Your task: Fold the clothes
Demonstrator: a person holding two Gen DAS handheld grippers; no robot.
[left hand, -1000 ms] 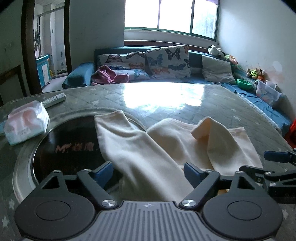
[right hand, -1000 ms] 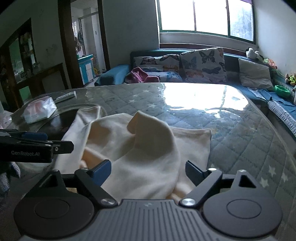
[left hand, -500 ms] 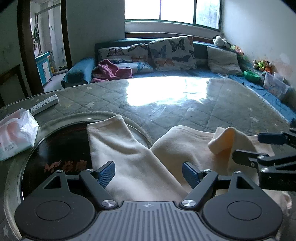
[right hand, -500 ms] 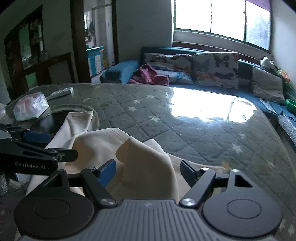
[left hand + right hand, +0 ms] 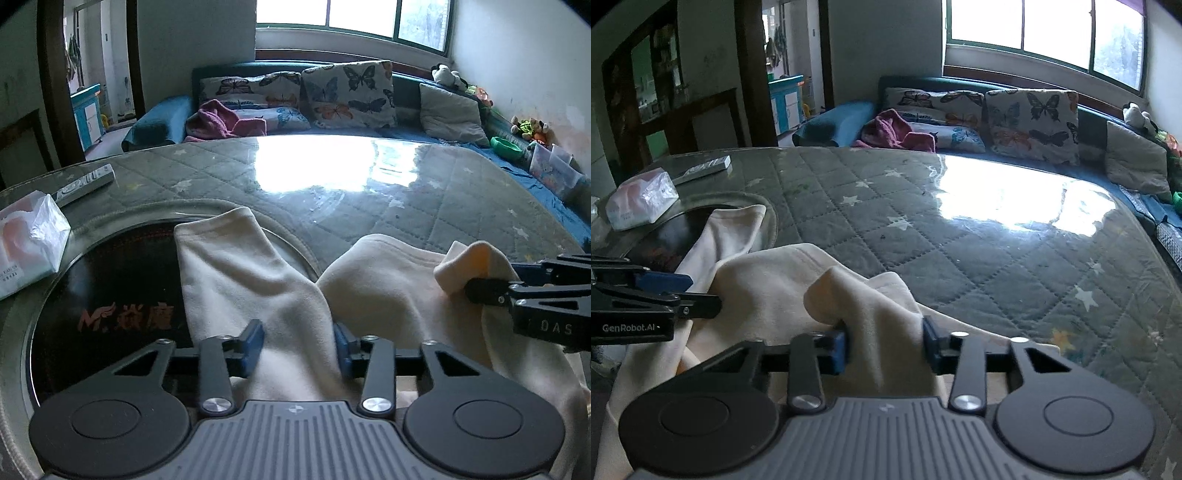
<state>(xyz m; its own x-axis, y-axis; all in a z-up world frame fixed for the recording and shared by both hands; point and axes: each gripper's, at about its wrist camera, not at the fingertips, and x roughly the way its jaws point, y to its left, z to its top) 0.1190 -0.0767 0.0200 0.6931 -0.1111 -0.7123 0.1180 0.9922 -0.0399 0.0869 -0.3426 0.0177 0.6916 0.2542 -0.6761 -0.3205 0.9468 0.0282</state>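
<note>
Cream garment (image 5: 258,280) bunched at table's (image 5: 960,236) near edge, far side bare

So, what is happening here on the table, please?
A person holds two grippers over a cream garment lying on the quilted table. The left gripper has just been closing on one sleeve, and the right gripper has just been closing on a raised fold of the same garment. Both now pinch the cloth. The garment is still unfolded and rumpled.
</note>
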